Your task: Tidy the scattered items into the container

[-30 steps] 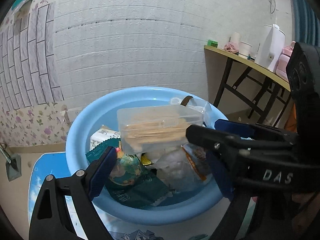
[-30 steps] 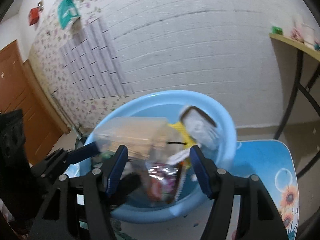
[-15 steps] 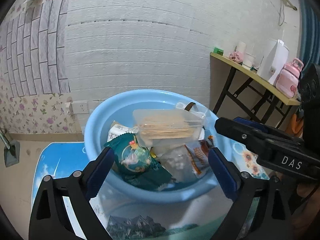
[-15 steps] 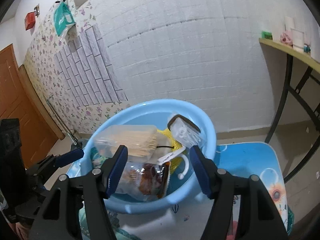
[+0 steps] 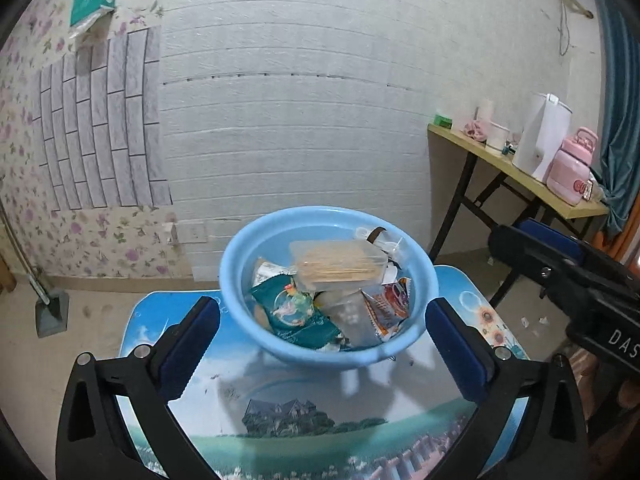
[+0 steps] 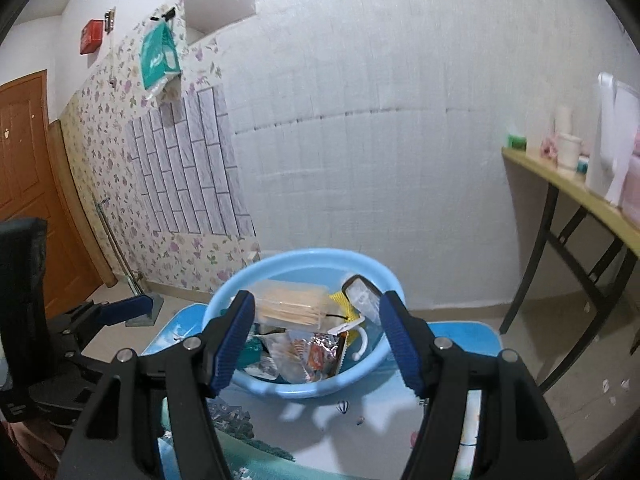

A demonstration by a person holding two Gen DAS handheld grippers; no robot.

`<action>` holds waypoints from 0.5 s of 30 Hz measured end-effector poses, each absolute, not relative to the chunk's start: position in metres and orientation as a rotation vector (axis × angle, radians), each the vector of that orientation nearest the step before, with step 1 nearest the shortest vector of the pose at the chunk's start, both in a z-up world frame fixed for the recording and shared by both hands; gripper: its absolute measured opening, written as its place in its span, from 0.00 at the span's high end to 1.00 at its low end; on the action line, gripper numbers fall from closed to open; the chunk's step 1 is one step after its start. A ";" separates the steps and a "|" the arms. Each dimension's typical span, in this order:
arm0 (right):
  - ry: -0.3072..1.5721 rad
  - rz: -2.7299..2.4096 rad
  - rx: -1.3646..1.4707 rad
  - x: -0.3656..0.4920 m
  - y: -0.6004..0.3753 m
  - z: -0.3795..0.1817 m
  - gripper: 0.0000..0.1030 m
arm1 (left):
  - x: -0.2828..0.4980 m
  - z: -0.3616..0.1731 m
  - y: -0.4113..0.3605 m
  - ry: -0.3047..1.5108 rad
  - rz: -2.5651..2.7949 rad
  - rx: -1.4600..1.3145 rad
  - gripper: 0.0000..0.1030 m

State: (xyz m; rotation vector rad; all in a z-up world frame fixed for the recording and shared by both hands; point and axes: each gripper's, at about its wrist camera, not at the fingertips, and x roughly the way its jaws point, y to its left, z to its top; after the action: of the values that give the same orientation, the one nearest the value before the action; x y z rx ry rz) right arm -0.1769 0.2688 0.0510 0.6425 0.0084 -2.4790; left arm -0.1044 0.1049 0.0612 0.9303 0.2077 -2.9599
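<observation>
A light-blue basin (image 5: 240,248) (image 6: 384,276) stands on a small table with a printed picture top (image 5: 320,400). In it lie a clear box of wooden sticks (image 5: 338,264) (image 6: 292,304), a green snack packet (image 5: 292,312), a red snack packet (image 5: 390,304) and other small items. My left gripper (image 5: 320,306) hovers above and in front of the basin; its jaws are opening wide with nothing between them. My right gripper (image 6: 317,300) also hangs short of the basin, open and empty. Each gripper shows at the side of the other's view: the right (image 5: 508,232), the left (image 6: 116,320).
A yellow-topped side table (image 5: 520,176) at the right holds a white kettle (image 5: 540,140), a pink bottle (image 5: 572,168) and cups. A long-handled dustpan (image 5: 48,308) leans by the floral wall at the left. A brown door (image 6: 20,184) is further left.
Both grippers have drawn back and up from the basin, which now looks smaller and farther. The left jaws have spread wider. The items in the basin lie as before.
</observation>
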 end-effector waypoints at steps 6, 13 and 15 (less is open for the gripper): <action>-0.011 -2.493 0.576 -0.151 0.274 0.062 0.19 | -0.082 0.074 0.100 0.197 -2.959 0.886 0.00; 0.000 -2.435 0.850 -0.165 0.265 0.042 0.13 | -0.084 0.045 0.094 0.213 -2.873 1.058 0.00; 0.000 -2.418 0.930 -0.169 0.265 0.030 0.12 | -0.084 0.036 0.089 0.267 -2.848 1.116 0.00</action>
State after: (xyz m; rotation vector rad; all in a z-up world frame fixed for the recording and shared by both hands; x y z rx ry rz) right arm -0.1686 0.2647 0.0299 0.9304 0.0004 -2.4181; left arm -0.0842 0.0891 0.0365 1.1164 0.2670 -2.8478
